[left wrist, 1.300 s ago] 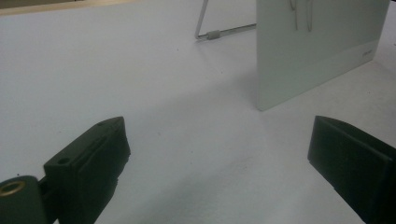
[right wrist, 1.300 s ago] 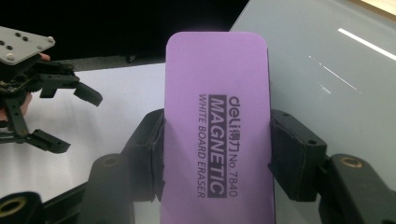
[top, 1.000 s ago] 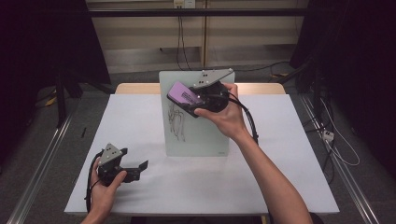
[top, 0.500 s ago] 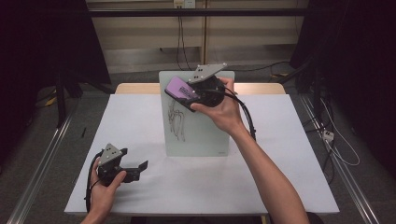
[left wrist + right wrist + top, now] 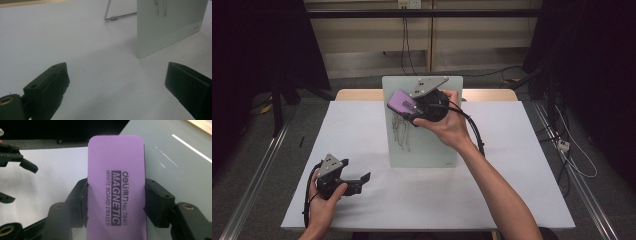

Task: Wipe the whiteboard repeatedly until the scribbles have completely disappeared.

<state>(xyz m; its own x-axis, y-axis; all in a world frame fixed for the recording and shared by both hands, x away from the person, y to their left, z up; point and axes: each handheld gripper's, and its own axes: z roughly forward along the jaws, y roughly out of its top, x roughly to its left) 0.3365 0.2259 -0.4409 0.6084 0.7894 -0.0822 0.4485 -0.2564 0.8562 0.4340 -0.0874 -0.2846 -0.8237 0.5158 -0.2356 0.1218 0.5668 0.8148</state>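
Purple whiteboard eraser (image 5: 116,185) clamped across its width in the right claw (image 5: 404,107), pads pressed on both long edges, printed face up toward that claw's camera: "deli", "MAGNETIC", "WHITE BOARD ERASER". Held up off the table at the upper part of the upright whiteboard (image 5: 432,145), seemingly against its face, though actual contact is hard to judge from the high view. Right hand (image 5: 447,122) wrapped round the claw's body, forearm running in from the bottom right, black cable looping beside the wrist. Thin dark scribbled marks (image 5: 401,131) on the board just below the eraser, on its left half. Board standing tilted back near the far middle of the white table (image 5: 522,165), propped on a wire stand (image 5: 111,15) seen at its rear from the left gripper view. Left claw (image 5: 358,181) low over the near left part of the table, well apart from the board, jaws spread wide with nothing between them, left hand (image 5: 323,207) around its body.
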